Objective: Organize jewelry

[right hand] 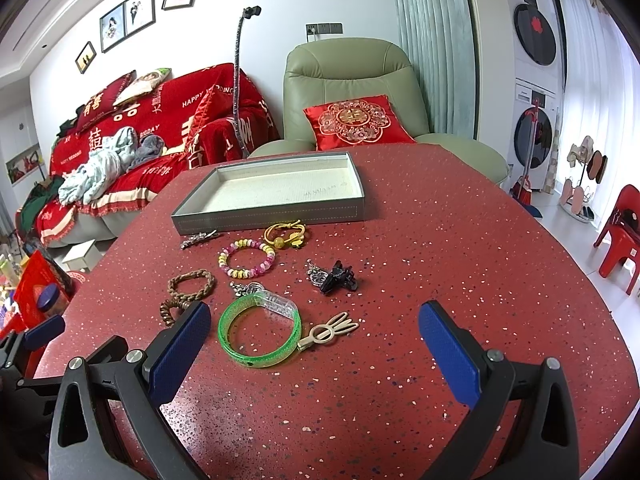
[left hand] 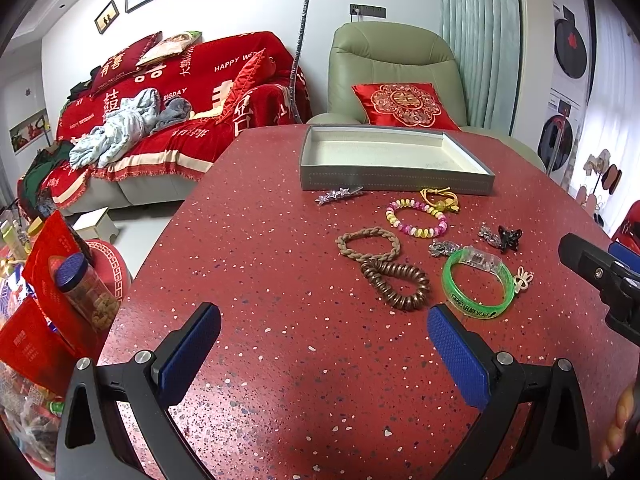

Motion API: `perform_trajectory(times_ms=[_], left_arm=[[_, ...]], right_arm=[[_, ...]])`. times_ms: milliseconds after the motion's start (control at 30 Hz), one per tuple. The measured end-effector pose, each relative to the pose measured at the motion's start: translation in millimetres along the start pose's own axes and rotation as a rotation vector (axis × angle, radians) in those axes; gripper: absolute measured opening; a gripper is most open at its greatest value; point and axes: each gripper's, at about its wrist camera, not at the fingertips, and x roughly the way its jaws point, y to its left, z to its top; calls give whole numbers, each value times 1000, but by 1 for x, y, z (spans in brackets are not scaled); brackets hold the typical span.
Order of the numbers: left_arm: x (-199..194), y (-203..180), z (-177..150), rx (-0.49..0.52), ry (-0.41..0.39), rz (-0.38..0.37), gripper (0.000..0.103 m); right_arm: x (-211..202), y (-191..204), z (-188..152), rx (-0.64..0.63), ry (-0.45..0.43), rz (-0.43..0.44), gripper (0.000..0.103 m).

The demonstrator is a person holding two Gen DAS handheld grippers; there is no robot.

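Note:
A grey tray (left hand: 394,182) (right hand: 272,216) with a white lining stands empty on the far part of the red speckled table (left hand: 280,280) (right hand: 460,248). In front of it lie a green bangle (left hand: 478,280) (right hand: 260,330), a pink and yellow bead bracelet (left hand: 416,218) (right hand: 246,262), a braided brown band (left hand: 368,244) (right hand: 192,284), a brown coil tie (left hand: 396,284) (right hand: 170,312), a yellow tie (left hand: 440,199) (right hand: 286,234), a star clip (left hand: 338,195) (right hand: 200,239), a black claw clip (left hand: 510,238) (right hand: 338,276) and a cream rabbit clip (right hand: 330,330). My left gripper (left hand: 324,354) and right gripper (right hand: 316,346) are open and empty above the table's near part.
A green armchair (left hand: 394,60) with a red cushion stands behind the table. A red-covered sofa (left hand: 180,96) is at the back left. A snack jar (left hand: 86,290) and red packets crowd the left side. A red plastic chair (right hand: 618,236) is at the right.

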Motion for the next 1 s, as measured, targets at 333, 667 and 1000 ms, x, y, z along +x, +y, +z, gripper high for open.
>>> perform_trajectory(times_ms=[333,667,1000], left_arm=[[29,12,25,-49,121,-62,103],[65,6,39,-42,216,-104,103],[89,-4,44,-7,283,-95,96]], right_arm=[[9,-5,10,-14,69,-34,103],[66,-29,22,-9,273,-32,103],[101,-33,37,42,321,60,84]])
